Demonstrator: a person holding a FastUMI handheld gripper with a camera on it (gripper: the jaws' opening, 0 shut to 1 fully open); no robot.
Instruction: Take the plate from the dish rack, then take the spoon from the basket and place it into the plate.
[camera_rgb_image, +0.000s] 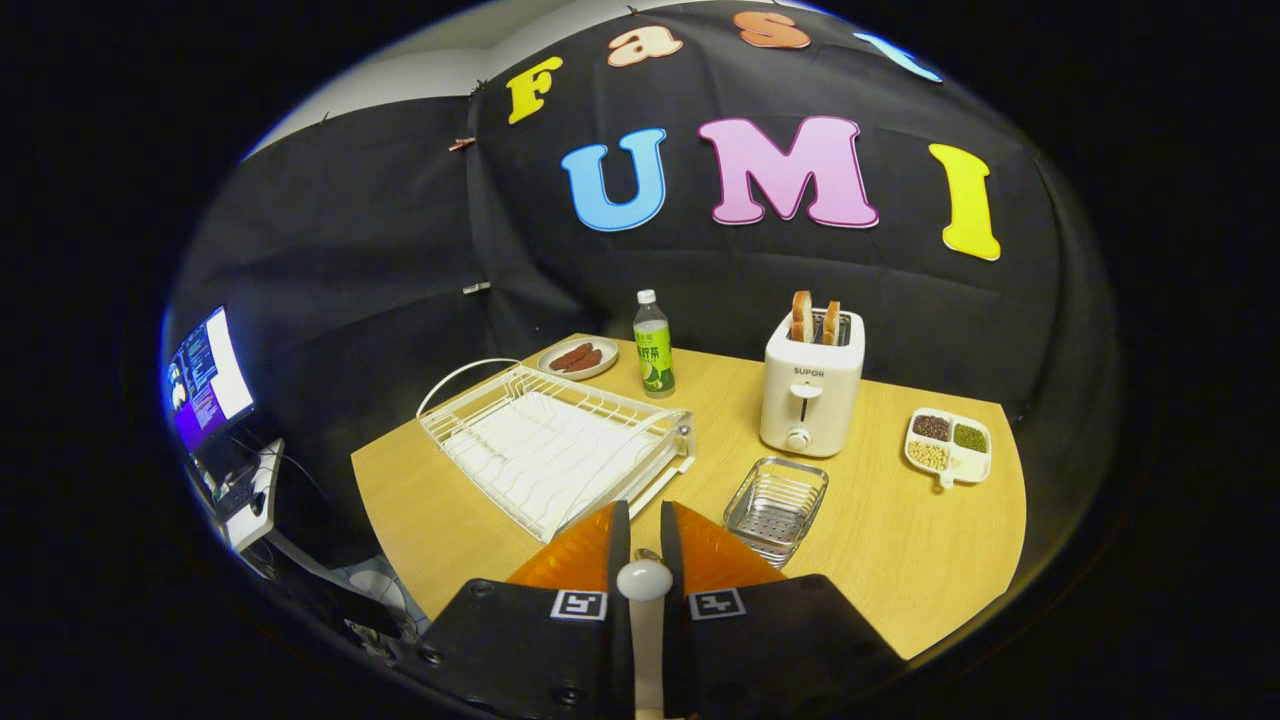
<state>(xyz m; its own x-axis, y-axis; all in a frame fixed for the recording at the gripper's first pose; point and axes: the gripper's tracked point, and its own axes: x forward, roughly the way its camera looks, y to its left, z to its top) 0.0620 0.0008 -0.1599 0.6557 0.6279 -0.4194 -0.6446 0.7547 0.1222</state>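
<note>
I have the gripper (645, 530) lifted well above the surface (900, 540), its fingers drawn close on a white spoon (644, 580). The rounded end of the handle pokes up between them and the shaft runs down out of sight, so I read it as clamped on the spoon from both sides. The wire basket (776, 506) just ahead of the fingers looks empty, which fits.

The step in hand, as I judge it, is carrying the spoon to the plate. My trouble is that I can't pick out a bare plate from here: the dish rack (555, 450) beyond the fingers stands empty, and the dish with sausages (577, 358) past it is surely not my target. I'd guess the plate lies below or nearer me than the fingers reach. So I would tilt down first to find it, keep the grip firm, then lower the spoon until its bowl is near the plate before easing the fingers apart, so it doesn't bounce or skid off.

The spoon looks smooth, glossy and white, likely ceramic or plastic. It is slippery, held by a narrow handle, and could swivel if I swing quickly.
</note>
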